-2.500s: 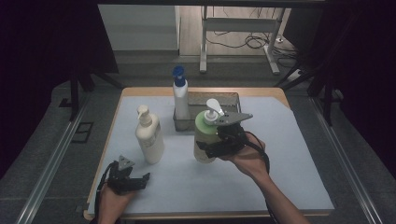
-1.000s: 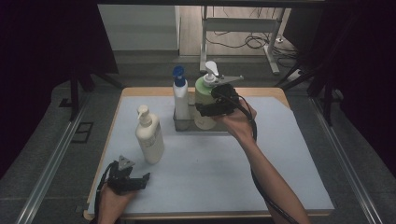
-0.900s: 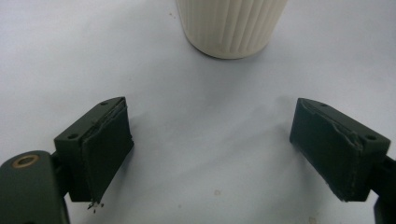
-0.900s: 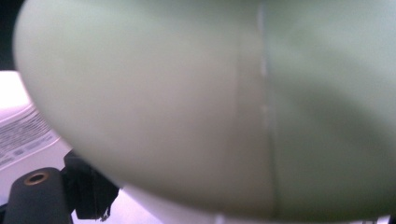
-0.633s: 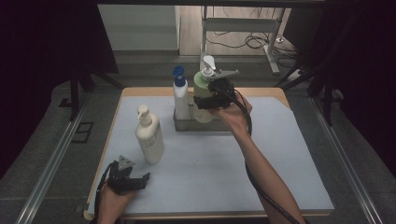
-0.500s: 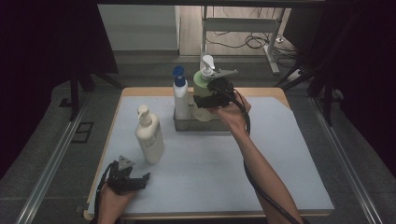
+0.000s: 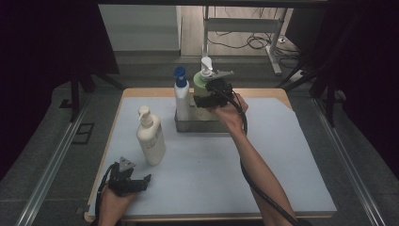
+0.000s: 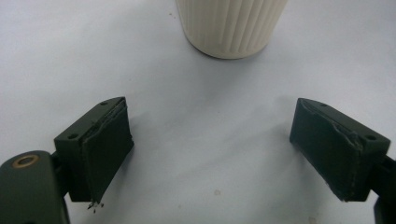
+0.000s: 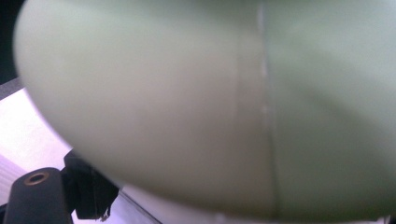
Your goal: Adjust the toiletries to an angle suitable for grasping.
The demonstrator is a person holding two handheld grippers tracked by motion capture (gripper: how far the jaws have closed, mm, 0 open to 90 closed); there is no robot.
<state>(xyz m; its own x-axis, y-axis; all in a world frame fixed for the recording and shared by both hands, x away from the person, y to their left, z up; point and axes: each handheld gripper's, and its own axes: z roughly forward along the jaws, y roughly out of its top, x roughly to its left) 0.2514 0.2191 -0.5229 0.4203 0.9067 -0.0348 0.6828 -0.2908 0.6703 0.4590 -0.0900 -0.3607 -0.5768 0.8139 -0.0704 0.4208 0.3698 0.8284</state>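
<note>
At the near left corner of the table [image 7: 301,188], the person's left hand [image 7: 113,205] rests on the pale blue cover with the left gripper [image 7: 141,181] lying low and pointing to the right; in the left gripper view its two black jaws stand wide apart with nothing between them, just bare surface. Ahead of those jaws, a little way off, sits the ribbed base of the cream pump bottle [image 8: 231,25], which in the high view stands upright [image 7: 150,137] on the cover, left of centre and apart from everything else. Farther back, near the far edge of the table, a shallow grey tray [image 7: 188,126] holds a white bottle with a blue cap [image 7: 181,96], upright in its left part. Just to the right of that bottle, the right hand [image 7: 230,110], reached out on a long forearm, grips the right gripper [image 7: 207,96], whose jaws are closed around the body of the pale green pump bottle [image 7: 202,84]. That bottle is upright over the tray's right part; whether its base touches the tray cannot be told. In the right gripper view the green bottle's side [image 9: 224,107] looms blurred and very close, with one dark jaw showing at the lower left.
</note>
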